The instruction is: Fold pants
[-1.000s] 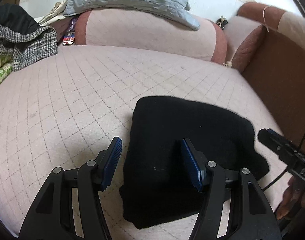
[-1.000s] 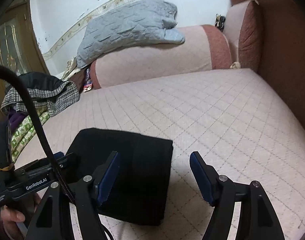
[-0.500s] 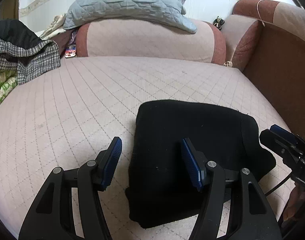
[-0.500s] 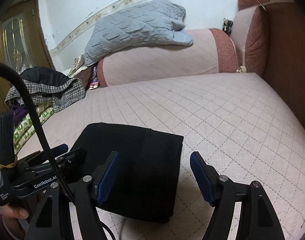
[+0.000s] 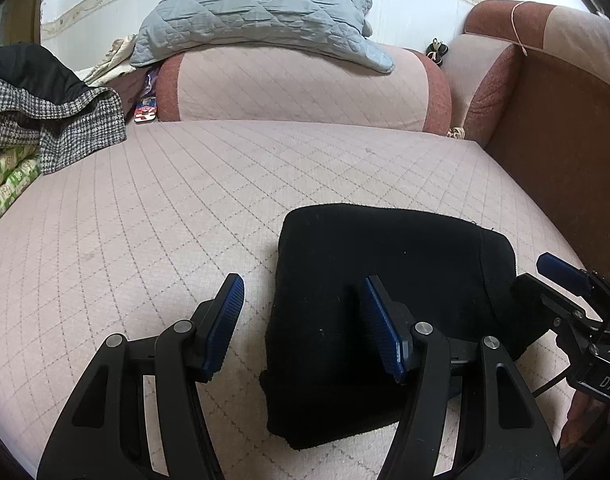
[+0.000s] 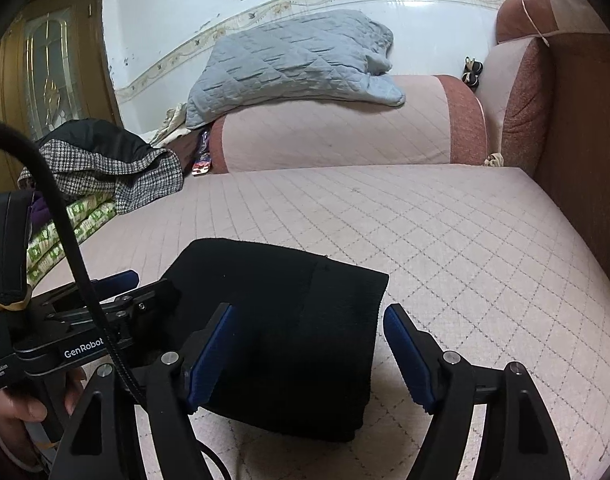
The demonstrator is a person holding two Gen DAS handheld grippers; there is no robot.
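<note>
So the black pants are lying folded into a chunky rectangle on the pink quilted sofa seat, nothing gripping them. The left hand-held gripper is hovering with its jaws spread wide apart: its right blue pad is sitting over the pants, its left pad over bare seat, so the bundle's left edge is falling between them. The right hand-held gripper is also gaping open and straddling the opposite edge, left pad over the fabric, right pad past it over the cushion.

The right wrist view is showing stuff the left one isn't: the person's hand wrapped round the left tool's handle, its cable, and a wooden door off to the left. The left view is only catching the right tool's tip poking in beside the pants. Both are showing a grey quilted blanket draped over the bolster ahead, and a houndstooth coat piled ahead-left.
</note>
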